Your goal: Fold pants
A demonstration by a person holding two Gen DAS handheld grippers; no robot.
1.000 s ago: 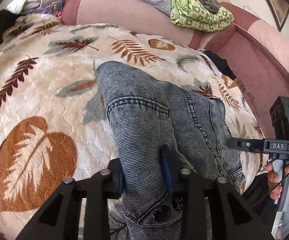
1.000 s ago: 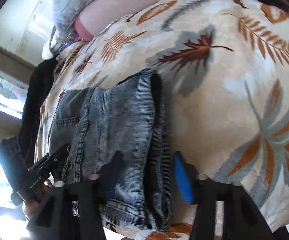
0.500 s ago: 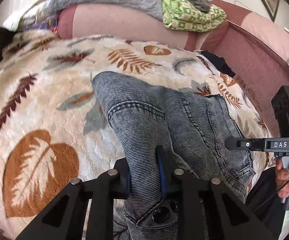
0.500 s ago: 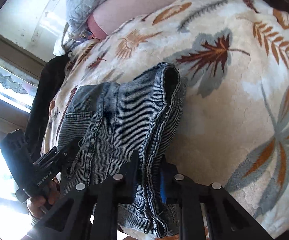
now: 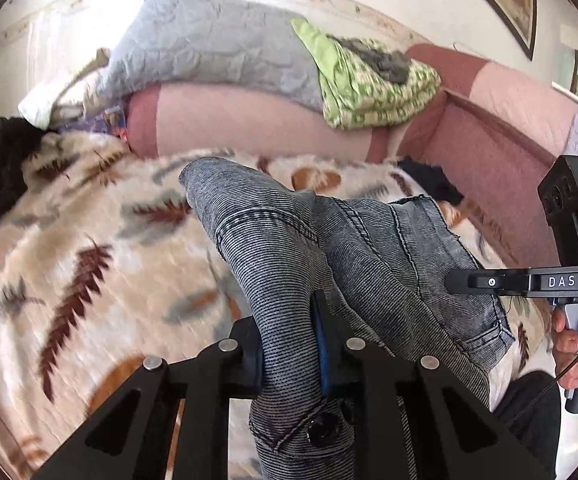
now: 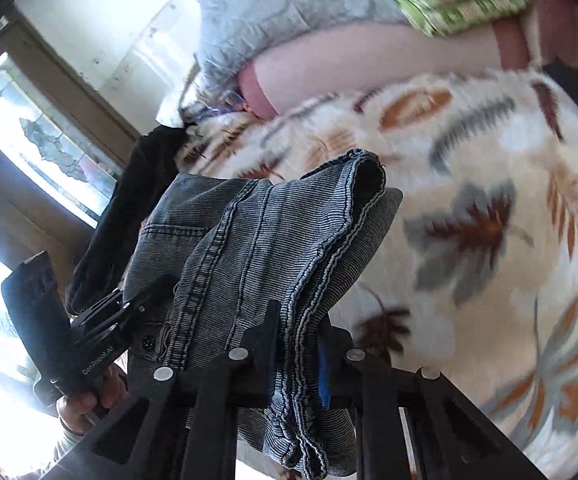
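The pants [image 5: 369, 248], grey-blue striped denim already doubled into a thick bundle, hang lifted above the leaf-patterned blanket [image 5: 89, 248] that covers the bed, gripped at two places along their near edge. The left claw [image 5: 289, 344] is pinched narrow on the waistband end, its blue-lined pads pressing a fold of cloth just above the fly button, which dangles below the fingers. The right claw [image 6: 297, 356] is likewise clamped tight on several stacked layers, the white-stitched hems and seams showing as a ridge squeezed between its fingers [image 6: 265, 344]. Holding both ends at once appears meant to keep the layers aligned, so the stack does not slip apart while it is carried; a single grip would likely let the free end sag and undo the fold. In the left wrist view the far part of the bundle arches up and away toward the pink bolster [image 5: 241, 120], with the back pocket panel draping to the right, beside the other handle, which the person's right hand [image 5: 577, 344] grasps. The blur on the blanket in both views suggests motion. The fold looks well advanced: the likely next move is to lay the bundle down flat or swing one end over for a final halving. The risk is that the thick inner layers shift inside the pinch, leaving the hems uneven. A grey quilt [image 5: 217, 52] and a green patterned cloth [image 5: 377, 80] lie piled on the bolster, well apart from the work.
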